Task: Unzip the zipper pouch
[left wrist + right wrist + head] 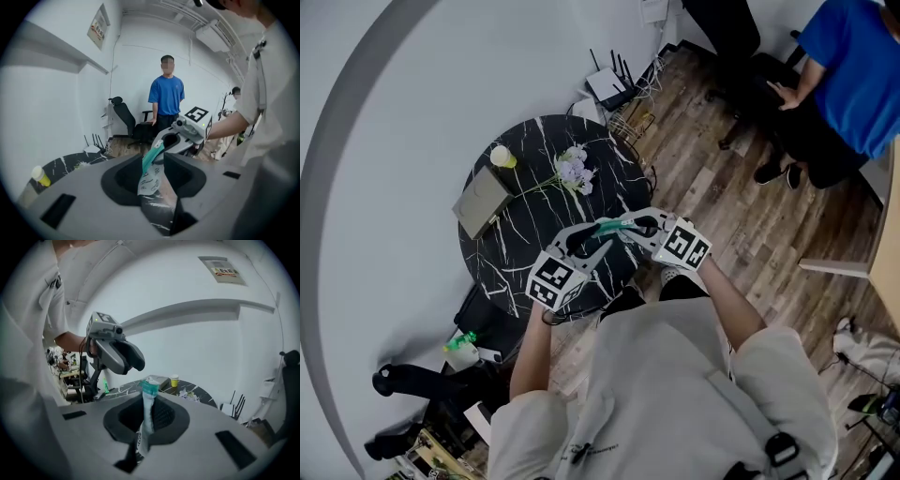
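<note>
The zipper pouch [613, 228], pale and printed with a teal top strip, hangs in the air between my two grippers above the black marble table [520, 234]. My right gripper [639, 227] is shut on it: in the right gripper view the pouch [146, 416] stands pinched upright between the pads, teal strip on top. My left gripper [587, 242] has its jaws around the other end. In the left gripper view the pouch [151, 177] lies in the gap toward the left jaw with space beside it, so the left gripper [153, 162] is open.
On the table lie a pale flower sprig [571, 170], a yellow cup [502, 157] and a flat grey box [481, 200]. A person in a blue shirt [853, 66] sits at the far right by an office chair [741, 47]. A router [606, 84] lies on the floor behind the table.
</note>
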Available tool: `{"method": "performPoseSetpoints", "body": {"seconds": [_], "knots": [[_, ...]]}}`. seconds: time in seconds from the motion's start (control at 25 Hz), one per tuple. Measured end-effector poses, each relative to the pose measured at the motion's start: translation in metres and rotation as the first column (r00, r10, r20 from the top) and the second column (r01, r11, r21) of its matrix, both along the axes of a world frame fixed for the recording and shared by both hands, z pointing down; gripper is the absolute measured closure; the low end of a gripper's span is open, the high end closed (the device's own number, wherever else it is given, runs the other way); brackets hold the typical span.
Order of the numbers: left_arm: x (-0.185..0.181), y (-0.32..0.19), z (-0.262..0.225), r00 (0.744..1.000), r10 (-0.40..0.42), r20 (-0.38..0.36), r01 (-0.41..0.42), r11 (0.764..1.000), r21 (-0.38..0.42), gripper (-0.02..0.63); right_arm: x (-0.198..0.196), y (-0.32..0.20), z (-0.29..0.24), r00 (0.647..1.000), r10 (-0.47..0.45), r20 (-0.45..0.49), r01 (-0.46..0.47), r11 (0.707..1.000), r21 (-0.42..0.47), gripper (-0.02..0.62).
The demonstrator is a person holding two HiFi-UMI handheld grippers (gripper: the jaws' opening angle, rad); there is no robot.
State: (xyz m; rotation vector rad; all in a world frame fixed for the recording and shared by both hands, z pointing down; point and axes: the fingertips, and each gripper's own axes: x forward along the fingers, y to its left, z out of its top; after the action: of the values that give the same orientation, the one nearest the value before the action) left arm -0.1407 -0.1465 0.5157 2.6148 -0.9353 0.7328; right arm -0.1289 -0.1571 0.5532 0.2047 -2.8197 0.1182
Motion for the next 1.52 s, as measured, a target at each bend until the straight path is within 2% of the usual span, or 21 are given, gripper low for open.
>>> {"method": "performPoseSetpoints", "body": {"seconds": [0.08, 0.2, 0.36, 0.52, 0.6, 0.84, 1.0, 1.2, 1.32, 1.52], "knots": [[0.019, -0.005, -0.005, 0.999, 0.000, -0.052, -0.001, 1.000, -0.027, 0.459, 0.002, -0.006, 0.005, 0.997, 0.031, -0.071, -0.026, 0.997, 0.069, 0.586], [0.041, -0.014, -0.001, 0.996, -0.024, -0.086, 0.018, 0.997, -0.074, 0.462, 0.003, -0.014, 0.013, 0.984, 0.084, -0.158, -0.058, 0.985, 0.160, 0.586], [0.052, -0.027, 0.011, 0.993, -0.095, -0.066, 0.086, 0.988, -0.125, 0.466, 0.006, -0.024, 0.020, 0.961, 0.160, -0.225, -0.104, 0.965, 0.241, 0.586], [0.047, -0.034, 0.015, 0.980, -0.179, -0.088, 0.163, 0.973, -0.163, 0.466, 0.008, -0.030, 0.024, 0.933, 0.212, -0.290, -0.115, 0.941, 0.319, 0.586], [0.044, -0.036, 0.018, 0.977, -0.201, -0.077, 0.185, 0.967, -0.175, 0.466, 0.007, -0.031, 0.026, 0.921, 0.228, -0.317, -0.112, 0.932, 0.344, 0.586], [0.040, -0.040, 0.033, 0.972, -0.233, -0.014, 0.224, 0.949, -0.223, 0.468, 0.005, -0.032, 0.039, 0.870, 0.276, -0.408, -0.075, 0.893, 0.443, 0.586], [0.032, -0.041, 0.042, 0.973, -0.225, 0.052, 0.230, 0.945, -0.233, 0.477, -0.001, -0.032, 0.045, 0.834, 0.299, -0.464, -0.030, 0.864, 0.502, 0.586], [0.029, -0.039, 0.048, 0.966, -0.239, 0.096, 0.255, 0.938, -0.236, 0.495, 0.001, -0.032, 0.048, 0.771, 0.339, -0.539, 0.055, 0.808, 0.587, 0.586], [0.028, -0.038, 0.050, 0.967, -0.242, 0.084, 0.256, 0.931, -0.259, 0.506, 0.000, -0.032, 0.049, 0.763, 0.342, -0.549, 0.078, 0.794, 0.602, 0.586], [0.024, -0.034, 0.051, 0.975, -0.220, 0.011, 0.211, 0.917, -0.337, 0.520, 0.000, -0.029, 0.049, 0.768, 0.320, -0.554, 0.113, 0.784, 0.610, 0.586]]}}
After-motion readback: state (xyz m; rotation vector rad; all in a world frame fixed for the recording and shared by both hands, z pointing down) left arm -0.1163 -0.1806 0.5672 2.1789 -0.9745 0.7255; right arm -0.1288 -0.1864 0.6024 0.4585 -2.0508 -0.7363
